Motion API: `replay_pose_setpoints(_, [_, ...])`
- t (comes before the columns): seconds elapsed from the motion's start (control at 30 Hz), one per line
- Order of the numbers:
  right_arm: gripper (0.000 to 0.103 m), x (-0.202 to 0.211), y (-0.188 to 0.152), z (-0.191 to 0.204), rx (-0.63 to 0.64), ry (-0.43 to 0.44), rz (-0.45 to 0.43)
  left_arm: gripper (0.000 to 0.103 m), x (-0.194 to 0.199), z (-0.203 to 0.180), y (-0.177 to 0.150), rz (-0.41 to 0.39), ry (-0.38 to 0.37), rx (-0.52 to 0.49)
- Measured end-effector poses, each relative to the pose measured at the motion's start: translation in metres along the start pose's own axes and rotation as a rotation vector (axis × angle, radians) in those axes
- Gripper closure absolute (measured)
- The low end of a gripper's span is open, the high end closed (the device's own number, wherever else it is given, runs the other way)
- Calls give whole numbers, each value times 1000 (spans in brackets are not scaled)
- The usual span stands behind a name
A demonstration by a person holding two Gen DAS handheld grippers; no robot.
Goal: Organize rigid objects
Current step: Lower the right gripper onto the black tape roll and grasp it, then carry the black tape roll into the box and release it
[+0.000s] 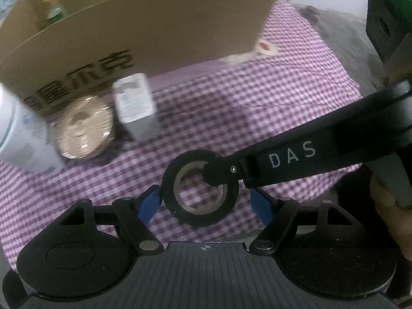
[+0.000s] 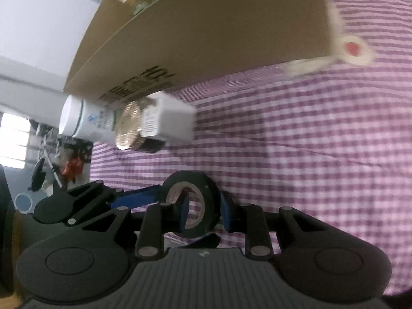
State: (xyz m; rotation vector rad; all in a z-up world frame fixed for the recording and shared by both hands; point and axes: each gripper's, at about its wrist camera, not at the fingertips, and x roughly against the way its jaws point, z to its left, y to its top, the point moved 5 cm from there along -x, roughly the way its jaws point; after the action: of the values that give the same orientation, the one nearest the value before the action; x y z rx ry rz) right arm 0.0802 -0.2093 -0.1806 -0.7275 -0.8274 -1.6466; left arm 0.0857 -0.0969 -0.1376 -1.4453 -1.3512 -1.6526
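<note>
Black tape roll: lying between the blue pads of the left tongs, near edge of the purple gingham cloth.
Left tongs: spread apart, one pad at each side of the roll; contact unclear.
Right tongs: clamped on the black tape roll's wall, one finger through the core, one outside.
Cardboard box: far left, printed characters partly cut off.
Green bottle: inside the box, only the upper part visible.
Grey-white carton: standing just before the box, blurred.
Gold round tin: left of the carton, blurred.
White canister: far left, cropped in the left view.
</note>
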Motion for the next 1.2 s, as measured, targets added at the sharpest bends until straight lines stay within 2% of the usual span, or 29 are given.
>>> replay_pose_setpoints(0.13, [75,5,-2,-4,1,-7,-16,32,-1,-19,-6,5,23,-30])
replay_pose_setpoints(0.23, [75,6,-3,1,38,-33,-28,37,-1,-13,-2,6,44,-34])
replay_pose_setpoints(0.43, [75,4,-7,12,99,-80,-43,37,1,-10,-4,3,51,-36])
replay_pose_setpoints(0.77, [78,3,-11,13,125,-108,-66,37,-4,-10,0,-7,72,-35])
replay_pose_setpoints(1.2, [78,12,-17,15,106,-99,-79,38,11,-10,-2,-29,65,-34])
